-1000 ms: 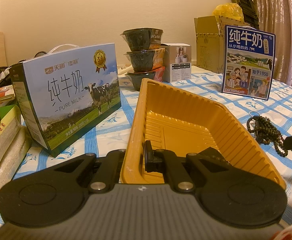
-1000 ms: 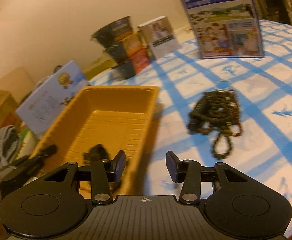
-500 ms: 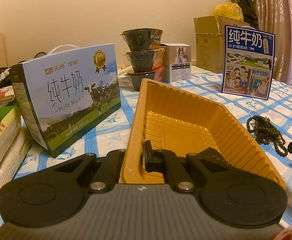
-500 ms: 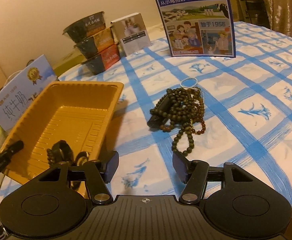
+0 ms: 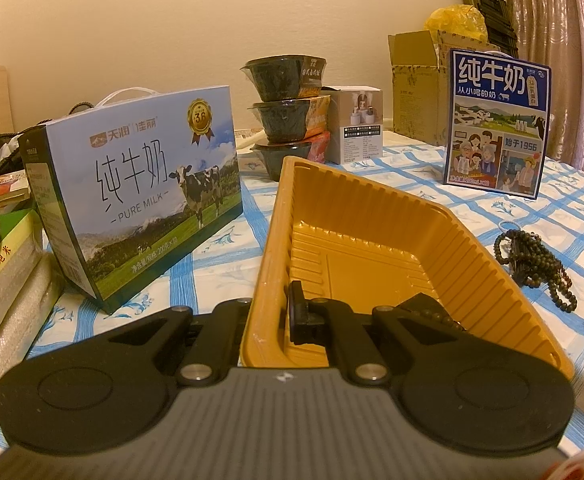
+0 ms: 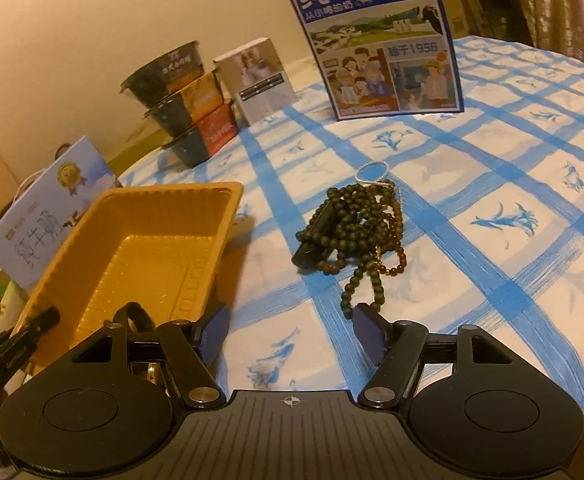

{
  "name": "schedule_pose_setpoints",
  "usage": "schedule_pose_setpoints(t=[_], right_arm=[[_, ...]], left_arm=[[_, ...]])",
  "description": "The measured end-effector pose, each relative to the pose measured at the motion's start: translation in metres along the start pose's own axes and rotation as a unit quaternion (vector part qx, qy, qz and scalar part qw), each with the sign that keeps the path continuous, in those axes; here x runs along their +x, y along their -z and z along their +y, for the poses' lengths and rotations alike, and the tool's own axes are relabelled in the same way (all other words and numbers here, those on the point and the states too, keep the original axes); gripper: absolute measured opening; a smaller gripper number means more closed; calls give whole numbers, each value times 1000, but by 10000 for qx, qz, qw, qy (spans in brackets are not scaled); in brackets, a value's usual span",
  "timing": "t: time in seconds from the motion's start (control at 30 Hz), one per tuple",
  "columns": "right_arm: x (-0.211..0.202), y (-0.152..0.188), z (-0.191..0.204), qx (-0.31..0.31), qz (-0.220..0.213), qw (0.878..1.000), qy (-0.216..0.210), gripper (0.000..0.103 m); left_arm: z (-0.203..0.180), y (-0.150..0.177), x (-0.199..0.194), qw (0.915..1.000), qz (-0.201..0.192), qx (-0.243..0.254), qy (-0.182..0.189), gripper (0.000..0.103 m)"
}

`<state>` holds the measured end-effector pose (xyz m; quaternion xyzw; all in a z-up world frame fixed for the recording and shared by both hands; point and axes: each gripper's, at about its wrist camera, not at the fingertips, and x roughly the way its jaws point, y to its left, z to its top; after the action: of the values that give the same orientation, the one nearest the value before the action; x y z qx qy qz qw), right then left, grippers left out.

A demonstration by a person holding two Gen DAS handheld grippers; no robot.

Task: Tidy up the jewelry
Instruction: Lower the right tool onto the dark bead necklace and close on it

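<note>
While we steady things: left gripper (image 5: 268, 312) clamps the yellow tray's (image 5: 372, 216) near wall.
Our right gripper (image 6: 288, 332): jaws just widened, nothing between.
Bead pile (image 6: 356, 232): on the tablecloth (image 6: 492, 184) ahead of our right gripper.

Each hand-held gripper, left (image 5: 270, 316) and right (image 6: 288, 334), has a grey ribbed body marked with a small white crosshair, matte black linkage arms on silver screws, round black discs at both sides, and flat dark finger pads (image 6: 366, 332).
</note>
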<state>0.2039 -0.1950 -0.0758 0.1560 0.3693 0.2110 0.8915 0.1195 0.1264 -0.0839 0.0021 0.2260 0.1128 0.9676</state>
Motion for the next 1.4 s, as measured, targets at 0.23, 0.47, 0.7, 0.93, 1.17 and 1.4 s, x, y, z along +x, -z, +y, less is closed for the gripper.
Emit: schedule_pose_setpoints(t=[0.23, 0.47, 0.7, 0.93, 1.17, 1.4], right_arm=[[-8, 5, -5, -239, -231, 9994, -110, 68], [-12, 5, -6, -446, -280, 9986, 25, 68], [-13, 3, -7, -586, -310, 9978, 15, 68], [4, 7, 1, -1715, -426, 9834, 419, 47], [37, 9, 4, -2873, -491, 9546, 610, 31], [74, 6, 12, -3798, -410, 9219, 641, 23]], left_arm=[[0, 0, 0, 10000, 4, 10, -6, 5], [0, 0, 0, 10000, 5, 14, -7, 5], [0, 0, 0, 10000, 5, 14, -6, 5], [0, 0, 0, 10000, 7, 8, -5, 5], [0, 2, 1, 10000, 25, 25, -5, 5], [0, 3, 2, 10000, 49, 41, 1, 5]])
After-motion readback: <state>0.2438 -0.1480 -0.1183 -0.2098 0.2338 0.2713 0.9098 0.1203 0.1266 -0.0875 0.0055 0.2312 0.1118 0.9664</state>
